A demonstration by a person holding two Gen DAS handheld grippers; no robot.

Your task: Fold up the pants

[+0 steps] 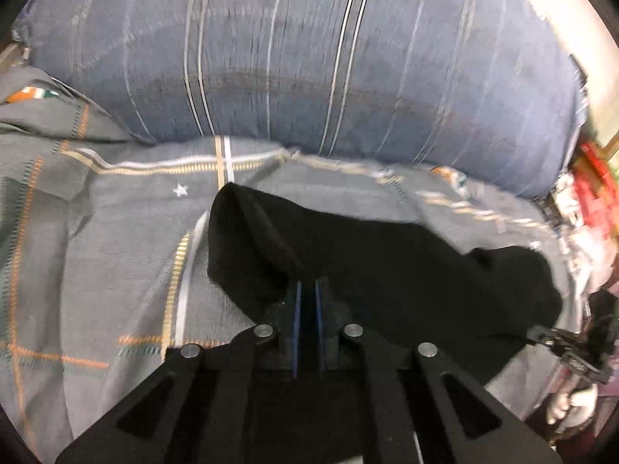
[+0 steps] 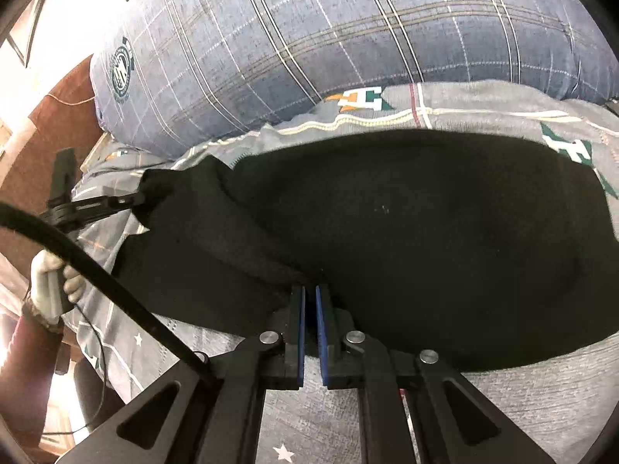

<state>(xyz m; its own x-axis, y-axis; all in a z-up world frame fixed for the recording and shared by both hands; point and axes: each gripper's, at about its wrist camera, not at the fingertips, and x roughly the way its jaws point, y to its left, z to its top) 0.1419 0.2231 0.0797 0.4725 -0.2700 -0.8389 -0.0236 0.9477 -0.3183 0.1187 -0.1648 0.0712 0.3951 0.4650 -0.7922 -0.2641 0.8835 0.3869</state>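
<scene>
While both tools pinch, pants (image 2: 406, 239) lie crosswise.

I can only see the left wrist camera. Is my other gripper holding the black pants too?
Observer: Yes. In the right wrist view, the right gripper has its fingers shut on a raised fold of the black pants.
Child: How much of the pants is over there?
Observer: A lot. They spread as a wide dark patch across the grey bedsheet, more than your view shows.
Child: Can you see my left gripper from there?
Observer: Yes. The left gripper pinches a corner of the pants, and a white-gloved hand is on its handle.
</scene>
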